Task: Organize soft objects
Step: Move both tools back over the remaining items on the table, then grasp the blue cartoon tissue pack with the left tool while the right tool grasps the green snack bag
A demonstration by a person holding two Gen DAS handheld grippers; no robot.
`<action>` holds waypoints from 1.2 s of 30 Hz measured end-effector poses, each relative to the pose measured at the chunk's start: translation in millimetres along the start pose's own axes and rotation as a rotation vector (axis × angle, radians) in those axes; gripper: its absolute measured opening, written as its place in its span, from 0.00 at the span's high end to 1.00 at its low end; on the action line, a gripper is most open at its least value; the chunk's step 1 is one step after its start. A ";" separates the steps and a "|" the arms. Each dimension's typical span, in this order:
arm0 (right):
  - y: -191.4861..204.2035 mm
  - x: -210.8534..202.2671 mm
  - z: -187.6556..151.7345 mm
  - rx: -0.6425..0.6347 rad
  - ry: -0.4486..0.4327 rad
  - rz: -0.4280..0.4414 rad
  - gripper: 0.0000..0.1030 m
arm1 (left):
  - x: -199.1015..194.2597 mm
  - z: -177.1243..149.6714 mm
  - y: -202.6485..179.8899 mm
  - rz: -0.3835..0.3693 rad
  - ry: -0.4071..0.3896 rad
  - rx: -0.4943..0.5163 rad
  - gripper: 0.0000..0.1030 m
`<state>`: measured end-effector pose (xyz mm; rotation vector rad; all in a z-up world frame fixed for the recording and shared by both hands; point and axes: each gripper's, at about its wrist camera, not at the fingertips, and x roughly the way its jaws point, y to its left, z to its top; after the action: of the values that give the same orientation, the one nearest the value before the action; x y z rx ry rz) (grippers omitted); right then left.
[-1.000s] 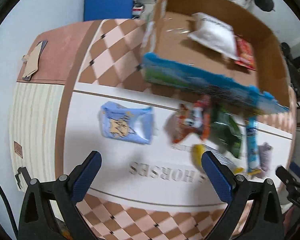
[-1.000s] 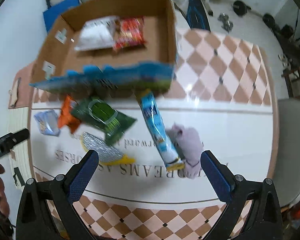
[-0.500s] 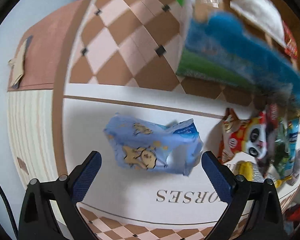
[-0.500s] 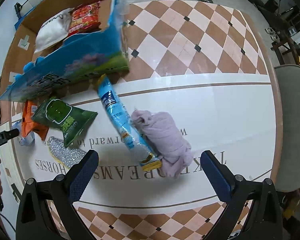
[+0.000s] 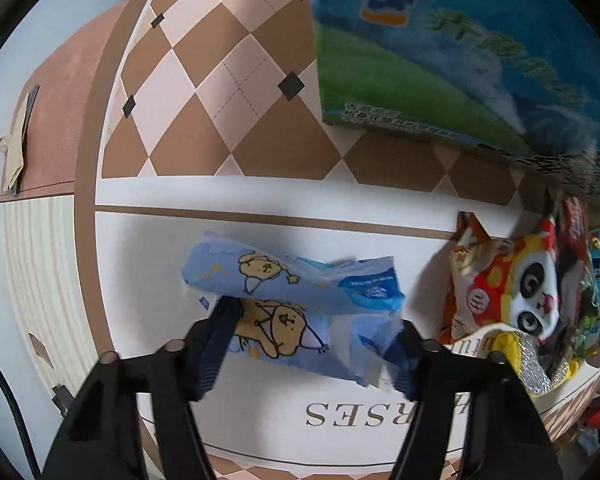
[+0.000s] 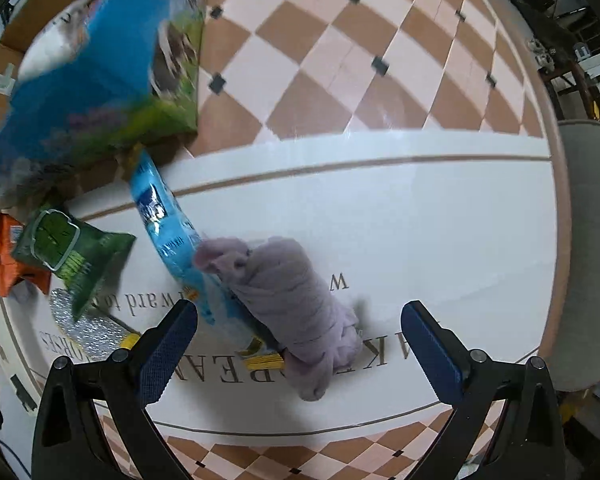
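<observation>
A light-blue tissue pack with bear drawings [image 5: 292, 300] lies on the white table mat. My left gripper [image 5: 316, 332] is open, its fingers on either side of the pack's near end. A rolled lilac cloth [image 6: 296, 300] lies on the mat in the right wrist view, resting against a long blue snack packet [image 6: 168, 232]. My right gripper [image 6: 300, 344] is open, wide around the cloth's near end. An orange panda snack bag [image 5: 516, 280] lies right of the tissue pack.
A cardboard box with a blue-and-green printed front [image 5: 440, 64] stands behind the items; it also shows in the right wrist view [image 6: 84, 80]. A green snack bag [image 6: 68, 252], a silver scrubber [image 6: 88, 328] and an orange bag [image 6: 12, 256] lie left. A grey chair [image 6: 588, 240] stands right.
Both grippers have moved down and forward. The left one now straddles the tissue pack and has narrowed; the right one now straddles the lilac cloth.
</observation>
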<state>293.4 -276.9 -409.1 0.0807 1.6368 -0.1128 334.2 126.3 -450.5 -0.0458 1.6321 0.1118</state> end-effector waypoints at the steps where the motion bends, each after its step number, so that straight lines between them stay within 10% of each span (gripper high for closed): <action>1: 0.7 4.2 -0.3 -0.002 0.009 0.004 0.00 | -3.4 -3.3 0.4 -0.007 -0.006 0.002 0.51; 4: 3.1 16.5 -2.3 -0.015 0.039 0.005 0.09 | -16.0 -11.9 -5.2 -0.007 -0.023 0.016 0.68; 11: 0.4 15.2 -10.8 0.007 0.030 0.018 0.64 | -27.5 -39.2 -7.4 -0.033 -0.034 0.004 0.80; 20: 6.5 -0.7 -34.1 -0.034 0.015 0.022 0.66 | -34.4 -127.2 6.0 -0.154 -0.018 -0.015 0.82; 28: 2.0 7.1 -56.3 -0.034 0.067 0.075 0.51 | -24.1 -177.5 60.0 -0.415 0.097 -0.317 0.46; 36: -1.5 -2.5 -49.1 0.052 0.034 0.136 0.36 | -28.4 -96.6 82.8 -0.537 0.026 -0.534 0.28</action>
<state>244.7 -272.3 -403.3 0.2348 1.6572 -0.0498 232.0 197.9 -412.6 -0.8883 1.5250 0.1299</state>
